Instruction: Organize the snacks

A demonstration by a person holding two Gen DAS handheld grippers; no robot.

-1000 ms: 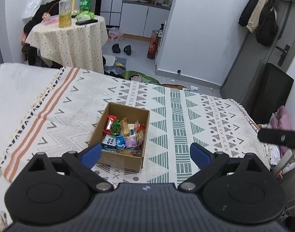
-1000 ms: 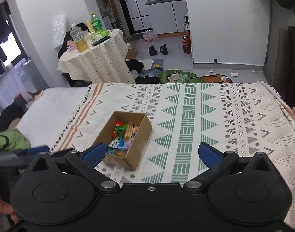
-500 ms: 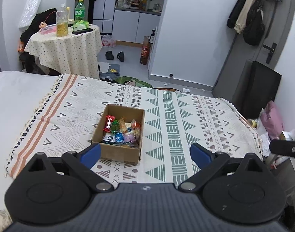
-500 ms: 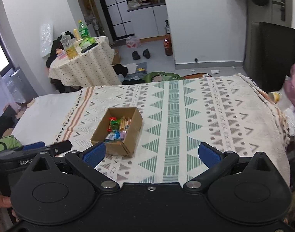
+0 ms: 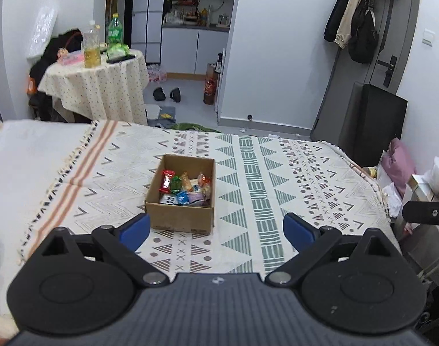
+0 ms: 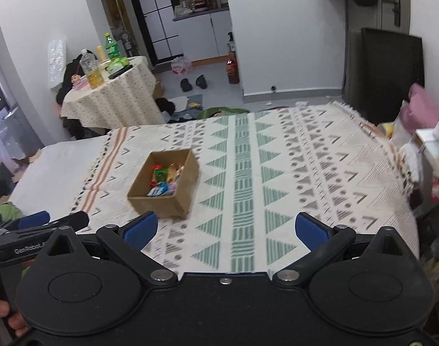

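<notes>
On patterned blanket (image 5: 277, 173), open cardboard box (image 5: 180, 216) holding all visible wrapped snacks (image 5: 187, 189), none loose around it, so sorting seemingly finished; left gripper (image 5: 216, 227) and right gripper (image 6: 225, 227) spread apart, empty, well back.

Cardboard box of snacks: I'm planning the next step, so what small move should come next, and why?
Probably pause and check: every snack in view lies inside the cardboard box on the patterned blanket, and the left gripper and right gripper are both open and empty.
</notes>
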